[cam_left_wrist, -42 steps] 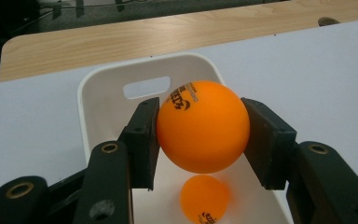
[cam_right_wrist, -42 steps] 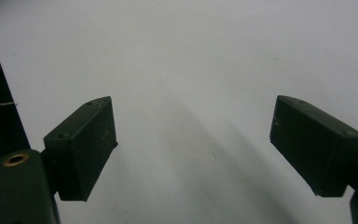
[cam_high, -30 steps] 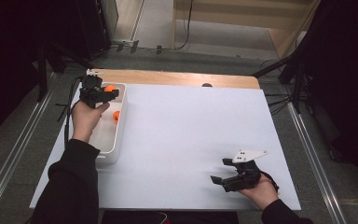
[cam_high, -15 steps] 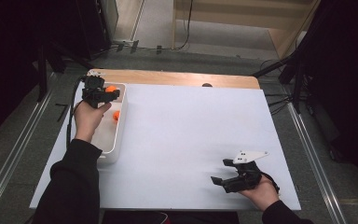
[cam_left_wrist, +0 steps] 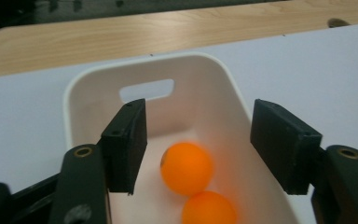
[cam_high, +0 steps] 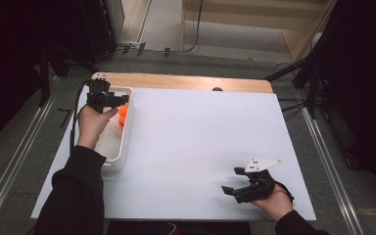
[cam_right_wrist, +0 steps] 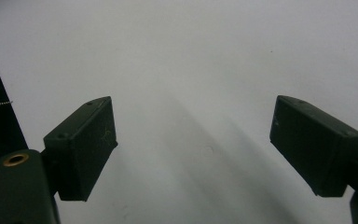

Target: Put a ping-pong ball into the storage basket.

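A white bin (cam_high: 119, 156) stands at the table's left edge with two orange balls (cam_high: 122, 116) in its far end. My left gripper (cam_high: 124, 99) hovers over that end. In the left gripper view its jaws (cam_left_wrist: 198, 126) have just been opening and stand apart; one orange ball (cam_left_wrist: 187, 167) shows blurred below the gap, touching neither pad, with a second ball (cam_left_wrist: 209, 209) under it in the bin (cam_left_wrist: 135, 65). My right gripper (cam_high: 231, 180) rests near the front right of the white table (cam_high: 200, 132), jaws wide with nothing between them (cam_right_wrist: 193, 140).
A wooden strip (cam_high: 176, 82) runs along the table's far edge behind the bin. Metal rails (cam_high: 14, 161) flank both sides of the table. A cable (cam_high: 73, 122) hangs from the left gripper outside the bin.
The left gripper's jaws have opened and the orange ball they held has dropped into the bin. Neither hand has shifted.
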